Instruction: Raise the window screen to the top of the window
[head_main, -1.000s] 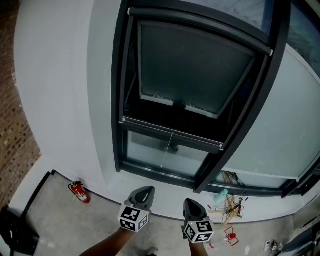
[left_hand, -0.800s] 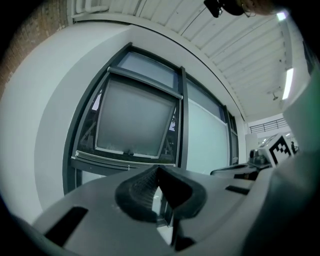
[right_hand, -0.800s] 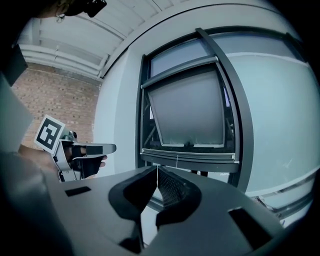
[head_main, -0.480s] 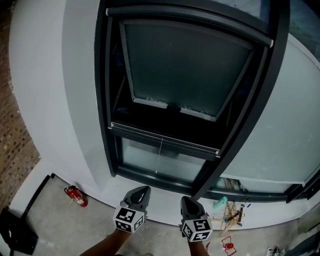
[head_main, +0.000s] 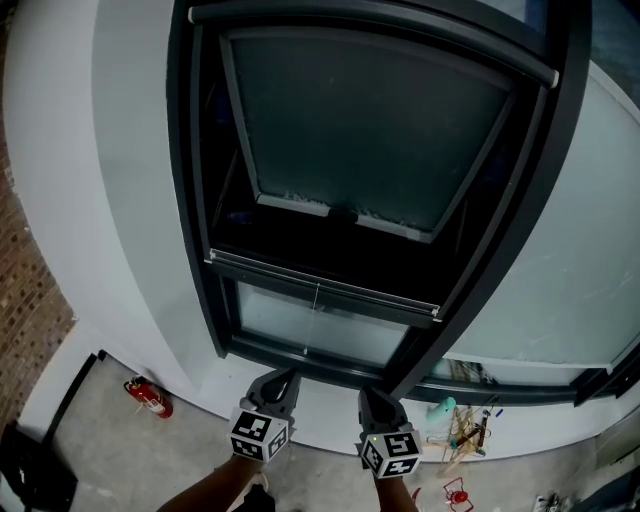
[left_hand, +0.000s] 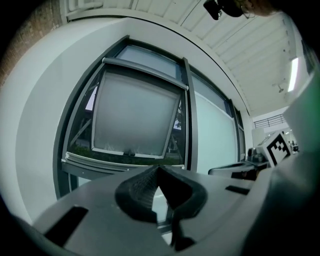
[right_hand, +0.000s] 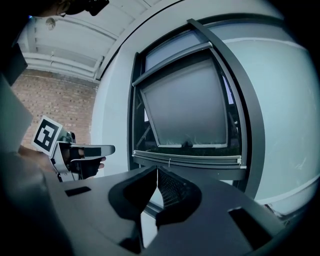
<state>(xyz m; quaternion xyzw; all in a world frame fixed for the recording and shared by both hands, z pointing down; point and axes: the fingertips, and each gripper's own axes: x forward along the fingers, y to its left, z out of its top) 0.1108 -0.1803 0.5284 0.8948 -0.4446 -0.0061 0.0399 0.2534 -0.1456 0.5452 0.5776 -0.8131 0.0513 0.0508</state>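
Release the clenched, empty left tongs and right tongs, then grasp the screen rail ahead of them evenly, level.

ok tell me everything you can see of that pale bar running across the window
The pale bar is a slim, light grey rail, metal by its look. It spans the dark window frame from side to side, low in the opening. It lies below the tilted-out sash and above the lower pane. A thin cord or tab hangs from its middle. Nothing touches it: the left gripper and right gripper are short of it, shut and empty.
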